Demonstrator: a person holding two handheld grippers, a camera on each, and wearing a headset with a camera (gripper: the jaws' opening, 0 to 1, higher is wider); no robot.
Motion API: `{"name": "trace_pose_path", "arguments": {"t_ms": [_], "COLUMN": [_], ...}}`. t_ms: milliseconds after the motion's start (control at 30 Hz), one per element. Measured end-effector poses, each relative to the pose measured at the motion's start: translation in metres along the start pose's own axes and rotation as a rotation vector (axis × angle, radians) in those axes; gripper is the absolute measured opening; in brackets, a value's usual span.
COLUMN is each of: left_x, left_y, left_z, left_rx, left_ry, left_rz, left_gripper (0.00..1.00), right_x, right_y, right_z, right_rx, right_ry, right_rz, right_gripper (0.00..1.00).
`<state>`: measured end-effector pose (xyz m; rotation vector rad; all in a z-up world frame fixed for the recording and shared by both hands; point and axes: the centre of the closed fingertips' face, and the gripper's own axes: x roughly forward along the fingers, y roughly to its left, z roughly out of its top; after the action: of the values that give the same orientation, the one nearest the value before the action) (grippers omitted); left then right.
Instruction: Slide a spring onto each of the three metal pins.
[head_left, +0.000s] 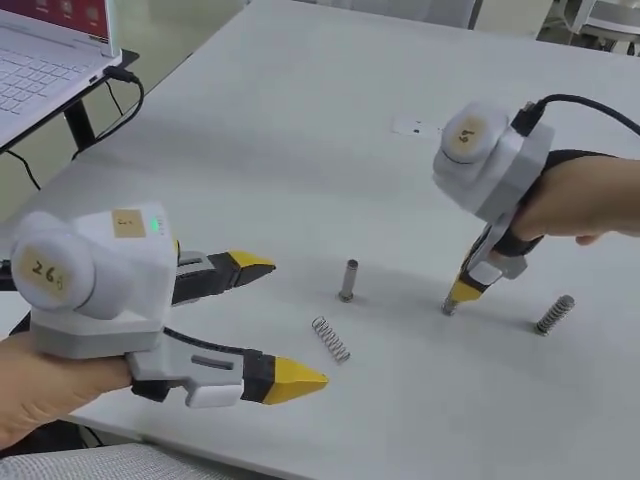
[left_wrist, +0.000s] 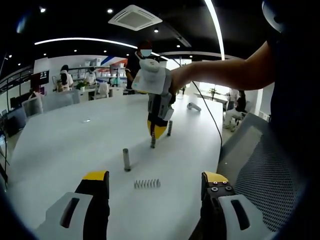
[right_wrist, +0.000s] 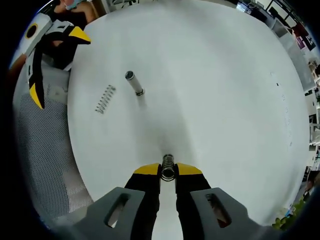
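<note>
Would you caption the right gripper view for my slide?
Right gripper clamps a spring; bare pin and loose spring wait beyond.

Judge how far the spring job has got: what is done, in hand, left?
Done, apparently: the far spring stands upright, seemingly already fitted. In hand: the right gripper is shut on a second spring, upright against the table. Left: the bare pin and the loose spring lying near it; the left gripper is open.

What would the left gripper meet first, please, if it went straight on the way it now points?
Most likely the loose spring lying on the table just ahead of the left gripper, though its height is unclear.
</note>
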<state>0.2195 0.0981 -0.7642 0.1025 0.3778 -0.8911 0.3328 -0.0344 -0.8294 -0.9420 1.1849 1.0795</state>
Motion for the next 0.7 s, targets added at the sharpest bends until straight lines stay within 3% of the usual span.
{"name": "trace_pose_path", "arguments": {"t_ms": [300,700], "left_x": [-0.001,-0.0011], "left_y": [0.001,0.0001], "left_z": [-0.0006,0.0006], "left_rx": [0.0,0.002], "left_ry": [0.002,0.0], "left_rz": [0.001,-0.001], "left_gripper": [0.71,0.7], "right_x": [0.0098,0.0096], "right_y": [-0.0011,0.0007], "right_z": [-0.0027,0.0012], "right_rx": [0.012,0.004], "right_ry": [0.008,-0.018], "right_rz": [0.007,0.008], "right_gripper": [0.09,0.11]}}
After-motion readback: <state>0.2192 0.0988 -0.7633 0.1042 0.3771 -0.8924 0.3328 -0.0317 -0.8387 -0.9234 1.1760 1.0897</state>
